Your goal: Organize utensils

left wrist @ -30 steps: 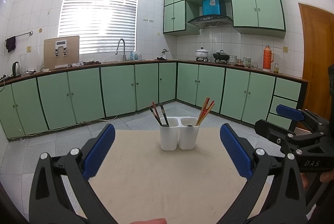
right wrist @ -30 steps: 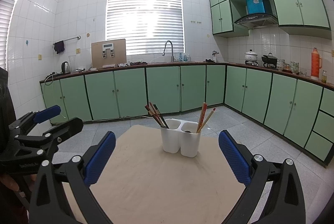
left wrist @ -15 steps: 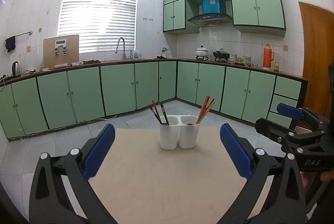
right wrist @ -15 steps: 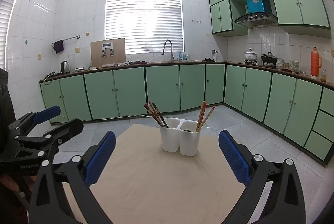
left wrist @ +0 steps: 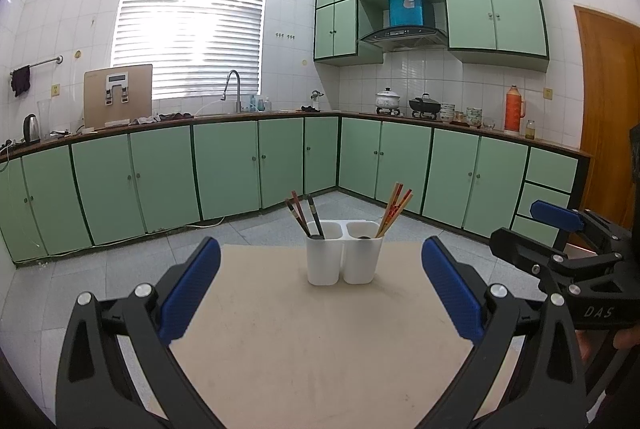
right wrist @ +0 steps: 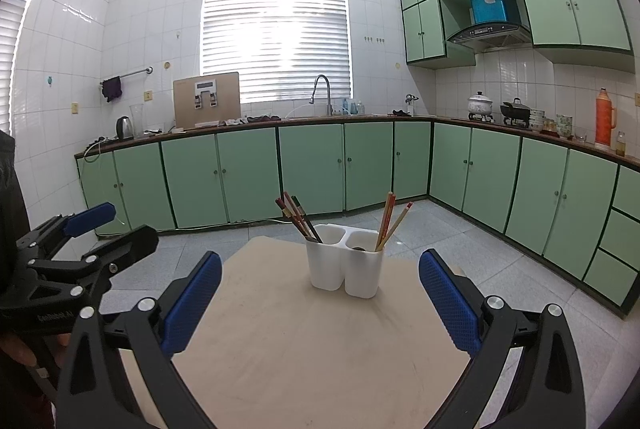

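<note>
A: Chopsticks point(left wrist: 394, 210) stand in the right compartment of the white holder point(left wrist: 343, 258), the reddish-orange ones, leaning out to the right. A darker set point(left wrist: 304, 215) leans left out of the left compartment. The holder sits near the far edge of the table point(left wrist: 320, 349), roughly in the middle.

B: And the tools?

A: The left tool point(left wrist: 320, 289) hangs over the near part of the table with its blue pads spread wide, nothing between them. The right tool point(right wrist: 320, 293) is the same, jaws wide apart and empty. Each shows in the other's view, off to the side, well apart from the holder.

B: How would those sticks handle, do you think?

A: Light and stiff, I'd judge, but thin and smooth, so they could roll or twist between the pads. I would take one by the upper shaft, well above the rim, where it stands clear of its neighbours, and close squarely across it.

B: Any worry about the holder?

A: It looks like light plastic. A stick dragged sideways may tip it, so pulling along the stick's own lean seems safer.
</note>
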Motion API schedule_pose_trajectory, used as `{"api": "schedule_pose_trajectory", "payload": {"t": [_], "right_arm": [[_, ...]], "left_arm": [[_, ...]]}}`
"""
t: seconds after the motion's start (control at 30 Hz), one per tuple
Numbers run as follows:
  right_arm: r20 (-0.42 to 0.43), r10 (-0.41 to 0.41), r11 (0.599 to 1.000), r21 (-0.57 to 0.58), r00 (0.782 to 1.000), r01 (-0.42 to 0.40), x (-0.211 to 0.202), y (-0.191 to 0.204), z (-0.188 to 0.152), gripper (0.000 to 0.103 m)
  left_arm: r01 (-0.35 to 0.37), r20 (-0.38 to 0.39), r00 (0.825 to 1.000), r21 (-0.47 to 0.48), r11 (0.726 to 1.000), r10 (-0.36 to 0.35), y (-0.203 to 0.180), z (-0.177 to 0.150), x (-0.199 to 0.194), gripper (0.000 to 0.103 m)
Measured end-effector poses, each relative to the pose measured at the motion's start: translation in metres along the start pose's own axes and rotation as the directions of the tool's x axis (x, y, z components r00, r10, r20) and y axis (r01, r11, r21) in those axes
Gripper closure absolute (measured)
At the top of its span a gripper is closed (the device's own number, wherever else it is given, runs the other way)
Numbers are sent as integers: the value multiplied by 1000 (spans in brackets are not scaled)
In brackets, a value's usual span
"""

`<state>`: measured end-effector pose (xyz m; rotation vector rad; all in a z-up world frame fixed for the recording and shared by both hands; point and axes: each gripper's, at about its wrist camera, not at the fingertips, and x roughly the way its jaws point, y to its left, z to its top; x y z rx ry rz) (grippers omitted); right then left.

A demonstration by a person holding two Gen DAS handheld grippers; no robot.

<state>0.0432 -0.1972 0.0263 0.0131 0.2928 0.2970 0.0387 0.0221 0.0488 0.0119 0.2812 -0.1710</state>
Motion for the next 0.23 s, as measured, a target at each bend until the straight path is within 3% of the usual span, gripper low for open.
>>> {"api": "schedule_pose_trajectory", "payload": {"t": [0.23], "right_arm": [[0, 1, 1000, 0, 1000, -1, 0, 0, 0, 6]], "left_arm": [[0, 1, 1000, 0, 1000, 0, -1, 0, 0, 5]]}}
